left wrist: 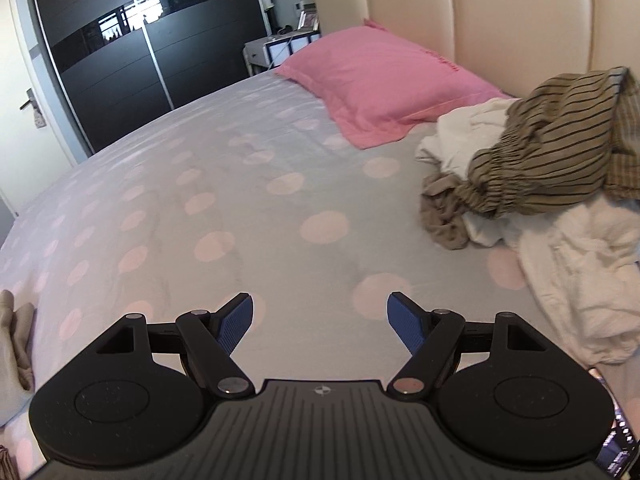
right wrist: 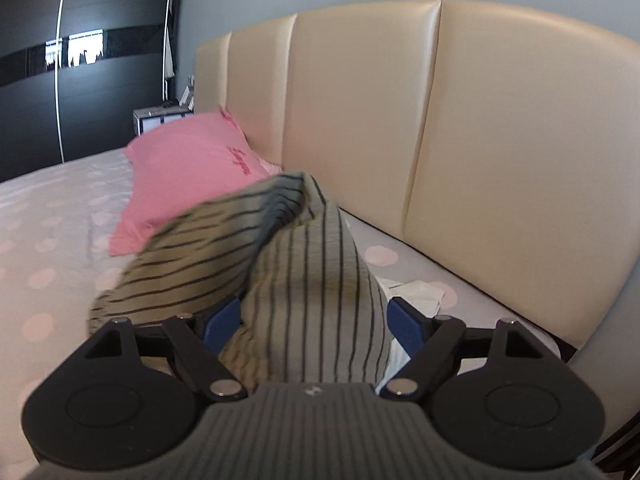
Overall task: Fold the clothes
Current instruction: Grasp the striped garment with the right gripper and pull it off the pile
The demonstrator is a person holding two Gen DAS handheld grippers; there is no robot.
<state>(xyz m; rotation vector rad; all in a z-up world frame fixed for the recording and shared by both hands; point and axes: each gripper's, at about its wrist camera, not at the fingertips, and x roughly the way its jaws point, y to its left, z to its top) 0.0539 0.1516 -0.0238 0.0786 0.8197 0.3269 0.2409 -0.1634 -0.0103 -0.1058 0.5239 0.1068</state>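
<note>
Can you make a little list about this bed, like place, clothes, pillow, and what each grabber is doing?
place: a bed with a grey sheet with pink dots, and a cream headboard
clothes: a heap at the bed's head end, with a striped garment on top and white clothes under it
pillow: one pink pillow by the headboard
left gripper: open, empty, above bare sheet
right gripper: fingers spread, striped garment bunched between them; grip unclear
</note>
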